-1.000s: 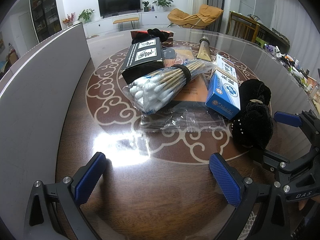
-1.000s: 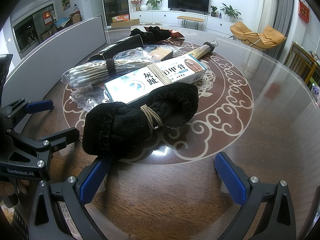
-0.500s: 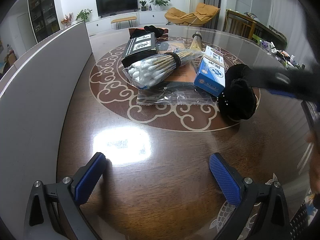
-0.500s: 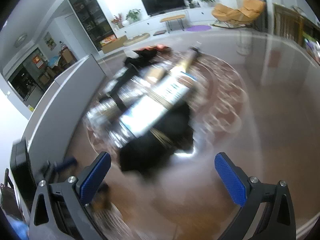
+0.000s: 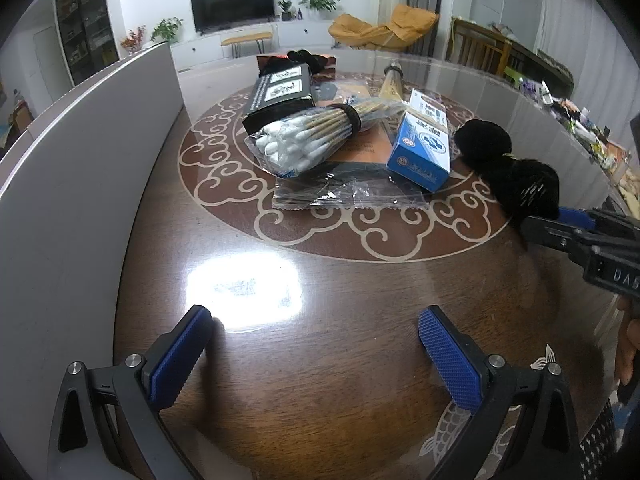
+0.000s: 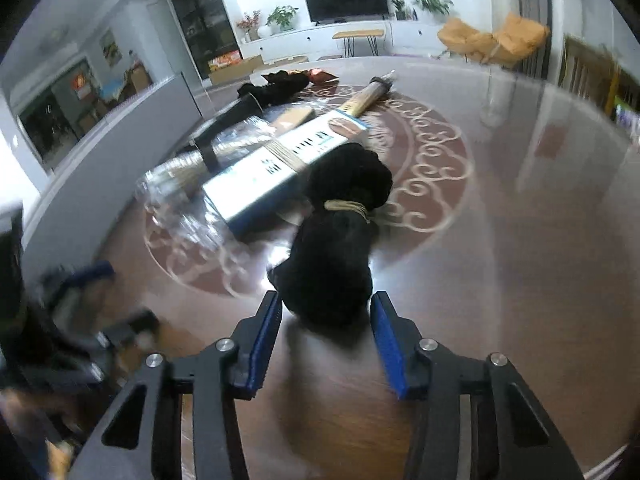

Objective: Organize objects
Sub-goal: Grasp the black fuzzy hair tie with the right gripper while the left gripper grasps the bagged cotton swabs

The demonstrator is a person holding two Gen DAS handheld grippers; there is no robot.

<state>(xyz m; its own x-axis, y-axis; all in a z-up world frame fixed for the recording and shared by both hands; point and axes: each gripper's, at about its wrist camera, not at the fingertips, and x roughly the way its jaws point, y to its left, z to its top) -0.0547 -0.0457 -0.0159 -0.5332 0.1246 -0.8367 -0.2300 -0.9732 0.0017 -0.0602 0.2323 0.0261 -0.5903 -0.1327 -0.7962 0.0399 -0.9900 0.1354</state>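
Note:
A black fuzzy bundle (image 6: 336, 248) tied with a tan band lies on the round wooden table (image 6: 500, 280). Its near end sits between the blue pads (image 6: 269, 332) of my right gripper (image 6: 326, 306), whose jaws are closing and touch it on both sides. The left wrist view shows the same bundle (image 5: 516, 172) at the right, with the right gripper (image 5: 554, 222) against its near end. My left gripper (image 5: 316, 320) stands open over bare table, nothing between its fingers. A blue and white box (image 5: 424, 144) lies just left of the bundle.
In the table's middle lie a bag of cotton swabs (image 5: 304, 140), a black box (image 5: 280, 94), a clear plastic bag (image 5: 344, 192) and a tan tube (image 5: 390, 84). A grey panel (image 5: 80, 160) walls the left edge. A hand (image 5: 628, 344) shows at the right.
The right gripper swung round to the bundle's near end and its jaws came from wide open to narrow around it. The left gripper backed away from the pile, then held still.

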